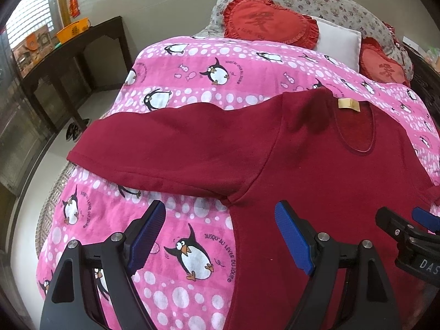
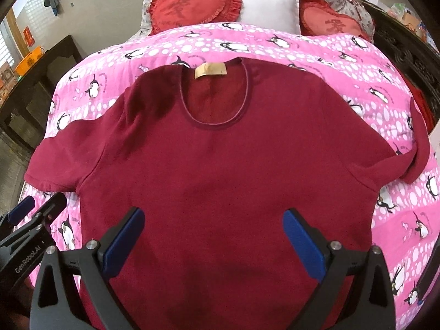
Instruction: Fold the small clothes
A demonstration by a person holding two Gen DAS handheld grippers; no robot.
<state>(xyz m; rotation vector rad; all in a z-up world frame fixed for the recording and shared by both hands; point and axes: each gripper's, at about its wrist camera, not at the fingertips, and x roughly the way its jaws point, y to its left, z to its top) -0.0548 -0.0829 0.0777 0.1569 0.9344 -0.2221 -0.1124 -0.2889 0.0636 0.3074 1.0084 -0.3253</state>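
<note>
A dark red short-sleeved T-shirt (image 2: 220, 165) lies flat, face up, on the pink penguin blanket (image 2: 343, 63). Its tan neck label (image 2: 210, 70) points away from me. The shirt also shows in the left wrist view (image 1: 316, 165), with its left sleeve (image 1: 165, 143) spread out flat. My left gripper (image 1: 220, 236) is open and empty, above the shirt's left side seam below the armpit. My right gripper (image 2: 214, 242) is open and empty, above the middle of the shirt's body. The shirt's right sleeve (image 2: 412, 151) is partly turned up at its cuff.
Two red heart-shaped cushions (image 2: 189, 8) and a white pillow (image 2: 271, 8) lie at the head of the bed. A dark wooden table (image 1: 68, 55) with an orange basket (image 1: 73, 29) stands to the left. Shoes (image 1: 73, 132) lie on the floor beside the bed.
</note>
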